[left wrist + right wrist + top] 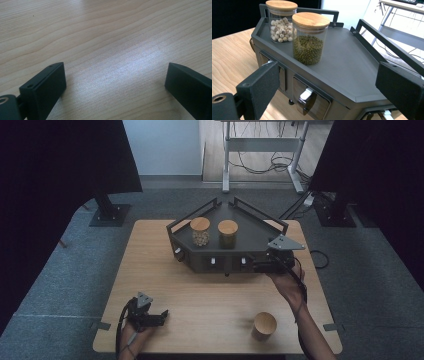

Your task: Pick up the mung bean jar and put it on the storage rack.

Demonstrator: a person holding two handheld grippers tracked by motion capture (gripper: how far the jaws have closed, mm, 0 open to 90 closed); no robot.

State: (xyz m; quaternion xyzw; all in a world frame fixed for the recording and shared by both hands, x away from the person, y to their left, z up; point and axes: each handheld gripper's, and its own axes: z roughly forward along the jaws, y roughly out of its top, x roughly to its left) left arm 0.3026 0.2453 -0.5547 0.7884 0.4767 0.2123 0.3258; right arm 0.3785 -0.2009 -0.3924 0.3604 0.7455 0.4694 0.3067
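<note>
The left gripper point(161, 314) is rested on the bench point(210, 300) near its front left corner, jaws spread and empty. Further right, the right gripper point(329, 82) is held released at the front right of the dark organiser point(352, 65), near the jar of green beans point(310, 37). For a clean grasp, the jar should be centred between the jaws before closing. No writing can be read.

The rack's point(352, 62) lower drawers run off the bottom edge in the right gripper view. The wooden cup's point(264, 324) contents can't be made out.
</note>
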